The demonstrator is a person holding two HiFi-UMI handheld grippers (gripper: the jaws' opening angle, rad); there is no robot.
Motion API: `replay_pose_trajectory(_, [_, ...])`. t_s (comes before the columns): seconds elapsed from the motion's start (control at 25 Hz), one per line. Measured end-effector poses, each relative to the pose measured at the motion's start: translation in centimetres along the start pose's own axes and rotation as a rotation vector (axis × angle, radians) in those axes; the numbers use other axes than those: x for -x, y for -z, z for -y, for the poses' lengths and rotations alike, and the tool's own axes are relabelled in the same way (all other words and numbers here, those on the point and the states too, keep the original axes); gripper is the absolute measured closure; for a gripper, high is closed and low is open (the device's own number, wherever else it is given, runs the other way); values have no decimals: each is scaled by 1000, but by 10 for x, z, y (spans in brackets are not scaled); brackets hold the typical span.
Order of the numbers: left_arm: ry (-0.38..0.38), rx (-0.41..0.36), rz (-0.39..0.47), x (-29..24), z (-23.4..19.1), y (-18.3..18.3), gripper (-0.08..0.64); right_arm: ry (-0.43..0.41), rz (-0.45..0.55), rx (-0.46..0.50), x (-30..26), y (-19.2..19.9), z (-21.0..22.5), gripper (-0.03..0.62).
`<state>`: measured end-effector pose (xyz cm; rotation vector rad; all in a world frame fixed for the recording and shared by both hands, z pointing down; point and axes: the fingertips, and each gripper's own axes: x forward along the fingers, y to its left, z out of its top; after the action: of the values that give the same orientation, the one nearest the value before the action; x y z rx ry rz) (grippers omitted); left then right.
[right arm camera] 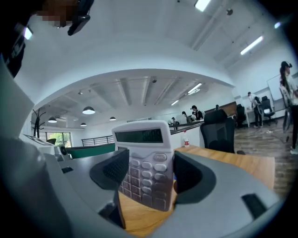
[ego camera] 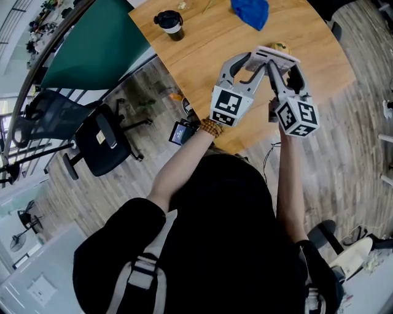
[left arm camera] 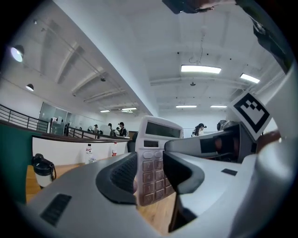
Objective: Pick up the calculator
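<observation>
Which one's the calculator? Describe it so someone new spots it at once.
Look at the wooden table, near edge. Above it the left gripper and right gripper together hold the calculator upright. It's the pale grey slab with a dark display strip over rows of keys, unlike the black cup and blue cloth farther back.

Smooth pale plastic calculator (right arm camera: 144, 165), matt grey plastic jaws with textured black pads (right arm camera: 114, 171), smooth wood-grain table (ego camera: 215, 43)

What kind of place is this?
Probably a big open office: there are swivel chairs, long ceiling lights, and people standing in the background.
</observation>
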<state>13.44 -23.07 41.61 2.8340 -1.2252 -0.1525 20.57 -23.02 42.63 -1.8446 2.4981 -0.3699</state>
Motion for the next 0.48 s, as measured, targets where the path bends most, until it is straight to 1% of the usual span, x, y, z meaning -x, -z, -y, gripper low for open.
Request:
replay_pose_trajectory(0.12, [-23,-23,41,11,0,-10,381,-27,15,40,9,3,-12,298])
replay_pose_trajectory(0.32, [-55,-42,49,29,-2,-12,383,-63,39,74,21,6,-33,298])
replay_pose_trajectory(0.48, [-77,-41,54,42,-1,-9,383,-109,56,75,28,12,-43,290])
